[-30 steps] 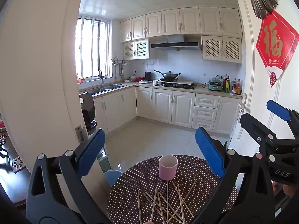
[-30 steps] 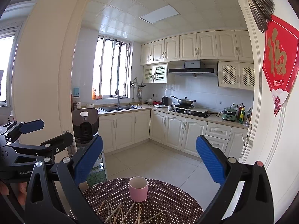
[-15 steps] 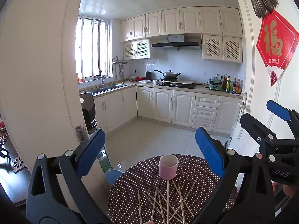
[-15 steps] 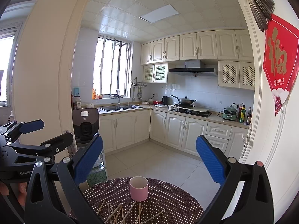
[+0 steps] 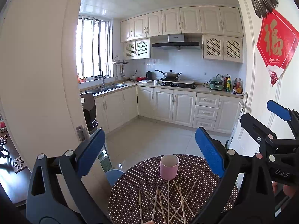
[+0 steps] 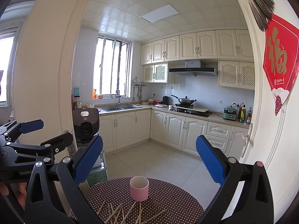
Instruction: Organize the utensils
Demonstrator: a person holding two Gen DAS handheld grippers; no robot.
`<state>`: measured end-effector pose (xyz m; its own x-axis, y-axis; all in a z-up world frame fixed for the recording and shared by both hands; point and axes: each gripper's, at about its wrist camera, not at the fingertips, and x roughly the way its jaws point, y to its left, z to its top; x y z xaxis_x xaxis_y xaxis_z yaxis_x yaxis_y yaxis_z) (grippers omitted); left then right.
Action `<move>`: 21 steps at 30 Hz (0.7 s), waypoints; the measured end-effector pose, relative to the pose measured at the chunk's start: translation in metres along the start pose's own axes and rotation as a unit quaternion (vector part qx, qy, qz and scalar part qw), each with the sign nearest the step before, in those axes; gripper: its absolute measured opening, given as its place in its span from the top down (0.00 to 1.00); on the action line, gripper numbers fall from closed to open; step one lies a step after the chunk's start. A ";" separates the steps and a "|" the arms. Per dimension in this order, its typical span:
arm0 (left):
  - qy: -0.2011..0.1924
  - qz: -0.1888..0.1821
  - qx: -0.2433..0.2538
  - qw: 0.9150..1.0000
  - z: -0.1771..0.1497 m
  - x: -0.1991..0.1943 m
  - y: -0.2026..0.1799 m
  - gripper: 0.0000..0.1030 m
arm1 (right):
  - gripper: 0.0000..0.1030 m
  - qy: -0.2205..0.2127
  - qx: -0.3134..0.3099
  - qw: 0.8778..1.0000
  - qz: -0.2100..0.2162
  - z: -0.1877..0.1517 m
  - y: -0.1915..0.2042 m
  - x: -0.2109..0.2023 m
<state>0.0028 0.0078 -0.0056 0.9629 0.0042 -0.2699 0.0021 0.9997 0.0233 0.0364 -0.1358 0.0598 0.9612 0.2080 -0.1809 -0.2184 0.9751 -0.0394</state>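
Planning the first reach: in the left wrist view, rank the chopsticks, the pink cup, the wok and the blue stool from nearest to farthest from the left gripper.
1. Chopsticks: scattered on the dotted table, just below the left gripper.
2. Pink cup: upright, just beyond them.
3. Blue stool: lower left, beside the table.
4. Wok: on the far stove.

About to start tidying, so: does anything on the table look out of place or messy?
Yes. The chopsticks lie scattered and crisscrossed on the dotted table, in front of the pink cup, which stands upright and seems to hold none. Both the left gripper and right gripper are open, holding nothing.
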 end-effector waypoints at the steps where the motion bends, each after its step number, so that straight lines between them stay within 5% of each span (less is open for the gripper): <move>1: 0.000 0.000 0.000 1.000 0.000 0.000 0.001 0.07 | 0.07 0.000 0.000 1.000 0.000 0.000 0.000 0.000; 21: 0.002 0.001 0.000 1.000 0.001 -0.002 0.002 0.07 | 0.07 0.002 0.001 1.000 0.001 0.000 0.000 0.002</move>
<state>0.0014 0.0097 -0.0043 0.9618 0.0063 -0.2735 0.0000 0.9997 0.0232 0.0383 -0.1351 0.0593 0.9603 0.2088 -0.1848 -0.2191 0.9750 -0.0371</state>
